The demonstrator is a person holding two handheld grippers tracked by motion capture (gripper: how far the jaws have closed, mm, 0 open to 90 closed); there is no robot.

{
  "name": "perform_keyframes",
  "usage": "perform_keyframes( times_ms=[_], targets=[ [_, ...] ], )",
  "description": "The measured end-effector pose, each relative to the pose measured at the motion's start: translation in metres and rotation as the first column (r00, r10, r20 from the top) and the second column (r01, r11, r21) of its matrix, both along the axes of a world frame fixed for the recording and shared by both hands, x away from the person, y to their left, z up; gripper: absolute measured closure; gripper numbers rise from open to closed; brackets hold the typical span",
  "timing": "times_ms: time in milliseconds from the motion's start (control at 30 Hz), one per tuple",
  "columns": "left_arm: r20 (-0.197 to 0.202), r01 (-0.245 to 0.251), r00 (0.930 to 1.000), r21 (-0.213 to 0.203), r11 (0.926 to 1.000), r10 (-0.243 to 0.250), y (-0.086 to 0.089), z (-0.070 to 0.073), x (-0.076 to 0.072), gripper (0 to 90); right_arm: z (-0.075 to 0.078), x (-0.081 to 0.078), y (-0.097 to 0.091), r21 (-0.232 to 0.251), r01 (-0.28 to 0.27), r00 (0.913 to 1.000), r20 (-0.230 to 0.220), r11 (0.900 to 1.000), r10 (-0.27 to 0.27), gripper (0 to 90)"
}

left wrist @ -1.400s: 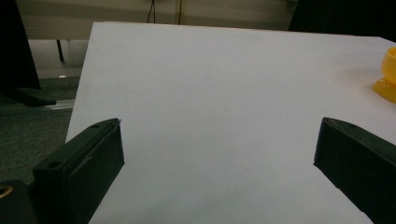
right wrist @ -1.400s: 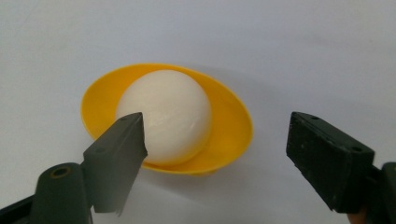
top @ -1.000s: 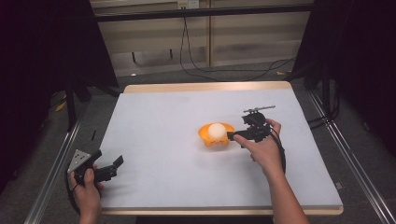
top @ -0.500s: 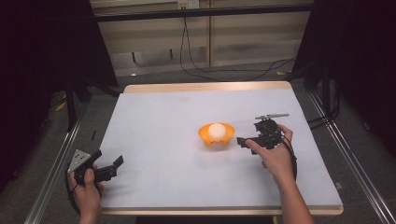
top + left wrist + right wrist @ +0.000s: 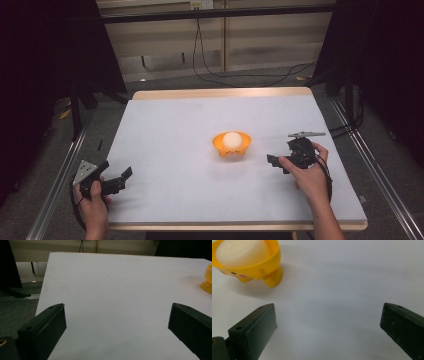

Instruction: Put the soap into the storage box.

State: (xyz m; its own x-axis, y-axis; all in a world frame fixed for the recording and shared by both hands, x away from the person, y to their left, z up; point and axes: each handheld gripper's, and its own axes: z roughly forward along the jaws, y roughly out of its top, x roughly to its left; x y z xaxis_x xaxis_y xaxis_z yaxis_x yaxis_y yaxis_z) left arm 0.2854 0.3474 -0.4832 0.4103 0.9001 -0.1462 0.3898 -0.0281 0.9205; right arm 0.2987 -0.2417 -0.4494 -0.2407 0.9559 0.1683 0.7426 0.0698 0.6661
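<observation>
The right gripper [image 5: 278, 162] is hovering over the white table [image 5: 175, 130] with its jaws spread wide and nothing between them, just right of an orange bowl [image 5: 231, 145]. The bowl is sitting near the table's middle and is holding a white ball [image 5: 231, 139]. The left gripper [image 5: 120, 179] is resting at the near left corner, well apart from the bowl, jaws likewise parted and empty.

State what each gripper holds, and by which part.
Nothing: the left gripper and right gripper are both open and empty, apart from the yellow bowl.
</observation>
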Motion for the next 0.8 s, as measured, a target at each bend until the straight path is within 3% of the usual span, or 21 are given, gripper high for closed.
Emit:
perform_keyframes(
  times_ms=[800],
  targets=[
    [-0.002,-0.001,1.0,0.008,1.0,0.001,-0.001,0.0,0.0,1.4,-0.01,-0.028,-0.048,-0.01,0.043,0.9984,0.038,0.999,-0.042,0.0]
  ],
)
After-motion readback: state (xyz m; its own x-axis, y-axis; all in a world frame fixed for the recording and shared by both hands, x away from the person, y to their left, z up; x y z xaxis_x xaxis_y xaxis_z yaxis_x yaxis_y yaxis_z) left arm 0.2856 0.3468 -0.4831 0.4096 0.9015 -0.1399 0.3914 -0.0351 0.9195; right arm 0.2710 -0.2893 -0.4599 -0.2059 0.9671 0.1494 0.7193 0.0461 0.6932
